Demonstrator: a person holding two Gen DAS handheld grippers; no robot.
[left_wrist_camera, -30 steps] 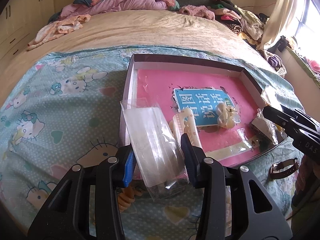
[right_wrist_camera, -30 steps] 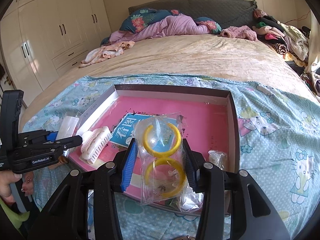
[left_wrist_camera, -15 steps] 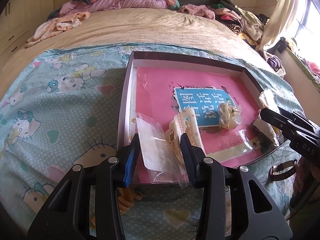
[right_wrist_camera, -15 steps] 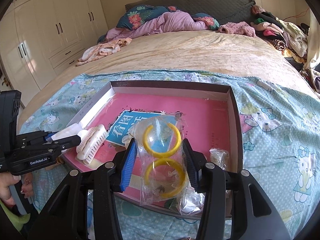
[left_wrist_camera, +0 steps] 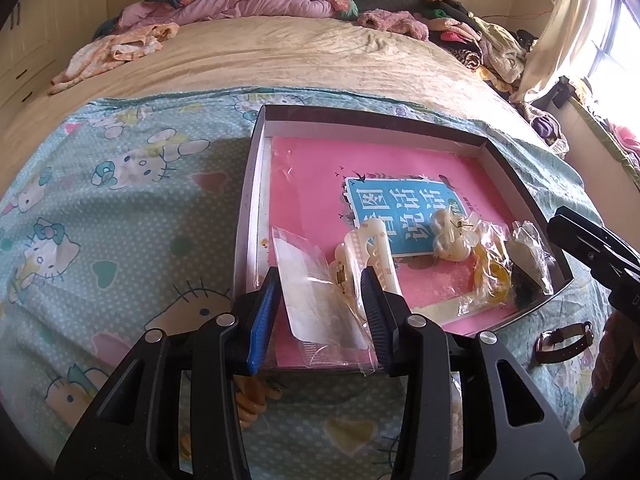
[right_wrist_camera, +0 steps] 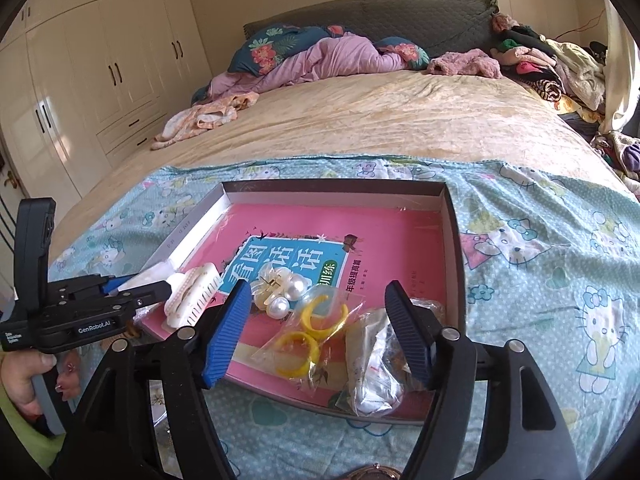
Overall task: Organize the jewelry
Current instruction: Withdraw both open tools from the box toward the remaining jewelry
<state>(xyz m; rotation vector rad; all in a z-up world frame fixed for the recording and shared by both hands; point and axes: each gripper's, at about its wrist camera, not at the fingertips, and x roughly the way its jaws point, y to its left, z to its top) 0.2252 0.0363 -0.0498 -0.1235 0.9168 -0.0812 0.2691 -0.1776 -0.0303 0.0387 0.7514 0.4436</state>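
Observation:
A shallow box with a pink book inside lies on the bed. My left gripper is shut on a clear plastic bag and holds it over the box's near left corner, beside a cream hair claw. My right gripper is open above a clear bag of yellow rings that lies in the box. A pearl clip and a crumpled packet lie near it.
A watch with a brown strap lies on the Hello Kitty sheet right of the box. An orange piece lies below my left gripper. Heaped clothes and bedding are at the far end.
My right gripper has opened and let go of the yellow ring bag, which now lies tilted in the box. My left gripper has lowered its bag over the box's near corner.

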